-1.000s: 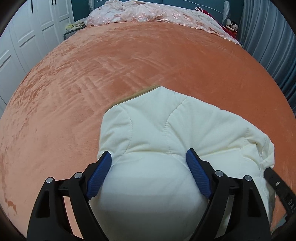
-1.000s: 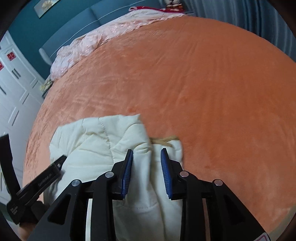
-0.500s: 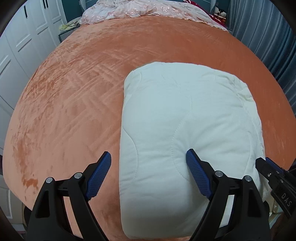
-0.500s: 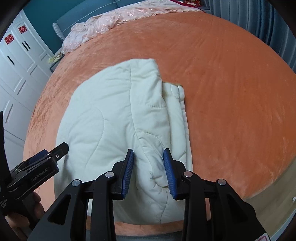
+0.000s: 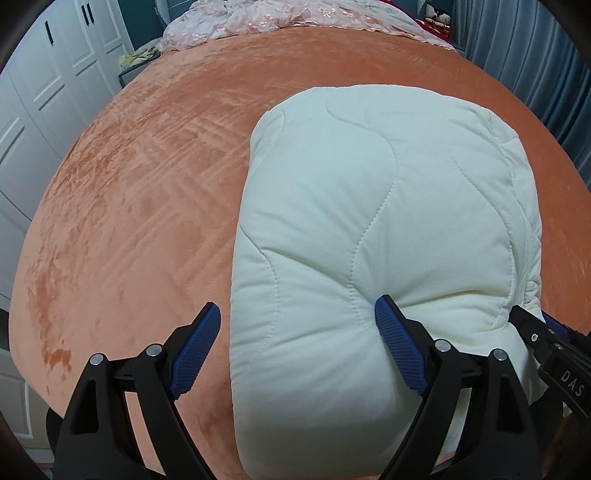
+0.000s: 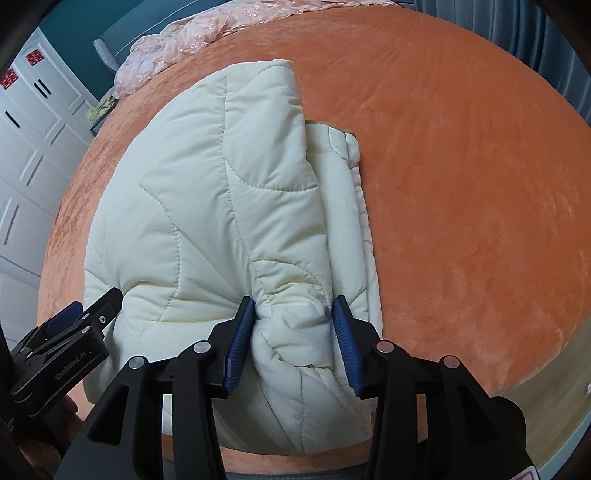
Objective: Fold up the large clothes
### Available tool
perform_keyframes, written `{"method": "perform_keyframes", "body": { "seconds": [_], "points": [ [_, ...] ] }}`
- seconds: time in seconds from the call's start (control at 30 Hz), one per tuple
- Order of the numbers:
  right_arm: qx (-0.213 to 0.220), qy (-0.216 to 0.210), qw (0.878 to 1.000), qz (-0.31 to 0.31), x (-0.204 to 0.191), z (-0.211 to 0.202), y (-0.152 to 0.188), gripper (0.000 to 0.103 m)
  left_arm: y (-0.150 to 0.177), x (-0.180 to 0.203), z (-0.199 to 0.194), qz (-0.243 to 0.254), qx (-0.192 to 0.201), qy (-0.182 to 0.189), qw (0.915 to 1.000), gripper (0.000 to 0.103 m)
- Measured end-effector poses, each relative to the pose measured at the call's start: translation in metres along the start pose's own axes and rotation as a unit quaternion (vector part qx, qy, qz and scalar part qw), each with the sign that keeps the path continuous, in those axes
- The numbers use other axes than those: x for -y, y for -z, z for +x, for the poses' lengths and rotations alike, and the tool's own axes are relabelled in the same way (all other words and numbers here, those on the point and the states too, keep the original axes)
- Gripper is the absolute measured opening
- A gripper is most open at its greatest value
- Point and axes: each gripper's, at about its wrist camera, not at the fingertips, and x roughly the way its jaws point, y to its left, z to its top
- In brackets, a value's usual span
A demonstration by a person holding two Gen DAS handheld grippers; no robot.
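Observation:
A cream quilted jacket (image 5: 369, 203) lies folded on the orange bedspread (image 5: 147, 184), close to the bed's near edge. My left gripper (image 5: 297, 302) is wide open and still spreading. Its left finger is over the bedspread, its right finger rests on the jacket's near end, and the jacket's left edge lies between them. My right gripper (image 6: 293, 300) has a puffy fold of the jacket (image 6: 207, 206) between its blue pads. Both pads still dent the fabric while the jaws are opening. Each gripper shows at the edge of the other's view: the right gripper (image 5: 546, 343) and the left gripper (image 6: 85, 321).
A pink embroidered quilt (image 5: 295, 14) is heaped at the bed's far end. White wardrobe doors (image 5: 44, 92) stand on the left and grey curtains (image 5: 517, 48) on the right. Wide orange bedspread (image 6: 461, 184) lies right of the jacket, and floor (image 6: 554, 424) shows past the near corner.
Both grippers drew back toward the bed's near edge, and the jacket now lies spread out in a flat fold. The right jaws widened around their fold. The left gripper's left finger is now off the jacket.

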Motion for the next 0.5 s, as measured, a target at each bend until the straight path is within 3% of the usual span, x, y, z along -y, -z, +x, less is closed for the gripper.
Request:
{"method": "perform_keyframes", "body": {
  "seconds": [0.33,0.5],
  "points": [
    [0.011,0.008,1.0,-0.012,-0.0034,0.0077,-0.0028,0.041,0.003,0.0029,0.0095,0.002,0.012,-0.017,0.9998,0.088],
    [0.011,-0.012,1.0,0.021,0.0051,0.0057,-0.0008,0.039,0.0036,0.0006,0.0088,-0.003,0.016,-0.012,0.9998,0.09]
  ]
}}
